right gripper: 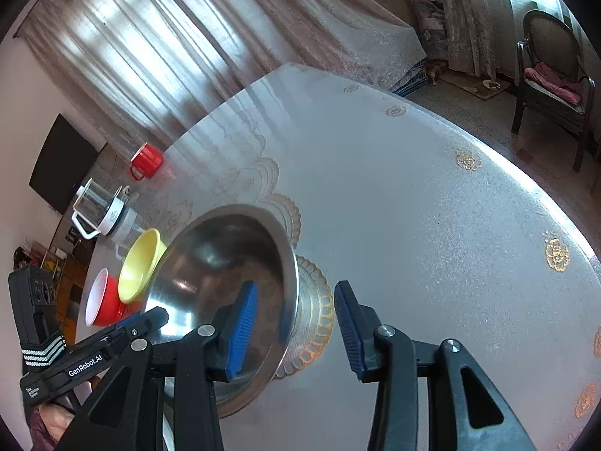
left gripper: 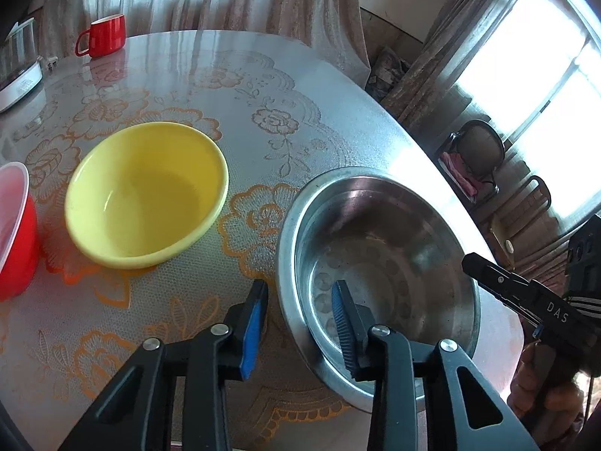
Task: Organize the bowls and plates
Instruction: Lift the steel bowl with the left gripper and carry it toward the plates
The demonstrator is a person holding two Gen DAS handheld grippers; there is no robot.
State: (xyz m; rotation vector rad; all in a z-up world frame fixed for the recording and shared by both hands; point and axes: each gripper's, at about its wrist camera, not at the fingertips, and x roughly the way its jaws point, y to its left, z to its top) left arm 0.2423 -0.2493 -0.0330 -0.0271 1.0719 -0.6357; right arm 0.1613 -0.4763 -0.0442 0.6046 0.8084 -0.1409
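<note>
Spreading under everything, the round table with its floral cover carries the steel bowl near its 4 o'clock edge, the yellow bowl just beside it at 9 o'clock, and the red bowl further at 9 o'clock. The left gripper straddles the steel bowl's near rim, jaws partly apart, pads not visibly pressing. The right gripper straddles the opposite rim likewise, gripping nothing.

Floral table: steel bowl, yellow bowl, red bowl, red mug.
</note>
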